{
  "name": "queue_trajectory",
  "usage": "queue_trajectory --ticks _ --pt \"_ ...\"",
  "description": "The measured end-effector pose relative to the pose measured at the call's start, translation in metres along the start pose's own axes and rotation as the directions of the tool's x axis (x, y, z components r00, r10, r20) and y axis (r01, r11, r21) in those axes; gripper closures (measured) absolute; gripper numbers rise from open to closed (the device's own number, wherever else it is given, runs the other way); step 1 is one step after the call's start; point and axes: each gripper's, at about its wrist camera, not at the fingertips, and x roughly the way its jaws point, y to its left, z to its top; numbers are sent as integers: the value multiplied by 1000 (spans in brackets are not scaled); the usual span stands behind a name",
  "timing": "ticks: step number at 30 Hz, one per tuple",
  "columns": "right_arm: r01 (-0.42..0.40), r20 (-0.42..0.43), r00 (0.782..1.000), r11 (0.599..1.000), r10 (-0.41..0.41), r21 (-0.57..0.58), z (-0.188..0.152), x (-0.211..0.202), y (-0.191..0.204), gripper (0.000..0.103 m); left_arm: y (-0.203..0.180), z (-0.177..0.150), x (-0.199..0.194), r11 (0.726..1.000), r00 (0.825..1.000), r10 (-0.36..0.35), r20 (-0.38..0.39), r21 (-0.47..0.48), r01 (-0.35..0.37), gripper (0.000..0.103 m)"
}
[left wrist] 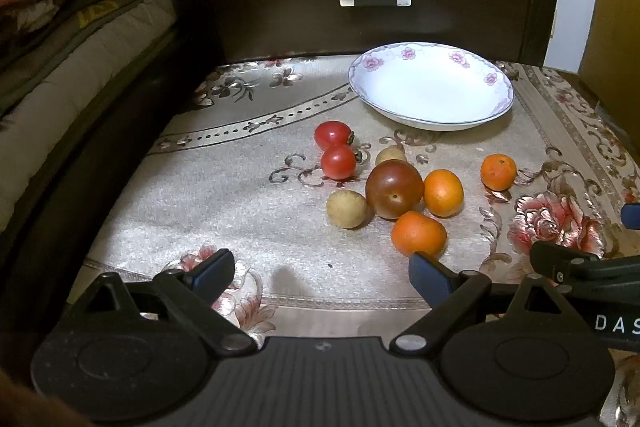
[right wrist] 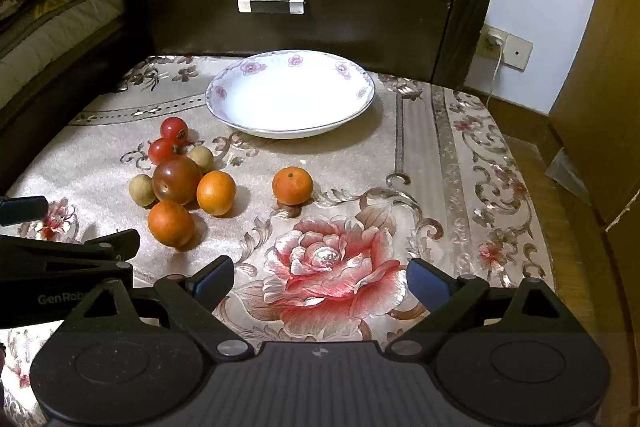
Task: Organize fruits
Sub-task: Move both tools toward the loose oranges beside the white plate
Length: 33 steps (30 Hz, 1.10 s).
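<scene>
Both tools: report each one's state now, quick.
Left tool: open, holding nothing.
Right tool: open, holding nothing.

Eight small fruits (right wrist: 177,179) lie clustered (one orange (right wrist: 292,185) apart) before the empty floral plate (right wrist: 224,95).

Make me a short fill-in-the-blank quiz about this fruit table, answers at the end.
1. The flowered plate holds ____ fruit.
2. The number of orange fruits on the tablecloth is ____.
3. The orange fruit standing alone lies to the ____ of the cluster.
4. Both tongs, left and right, are ____.

Answers: no; three; right; open
</scene>
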Motion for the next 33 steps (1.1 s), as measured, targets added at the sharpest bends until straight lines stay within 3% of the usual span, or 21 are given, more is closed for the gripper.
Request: queue_trajectory --ticks 33 --pt "-17 19 1000 999 18 -33 2 -7 -1 16 -7 1 -16 998 998 21 65 51 -24 5"
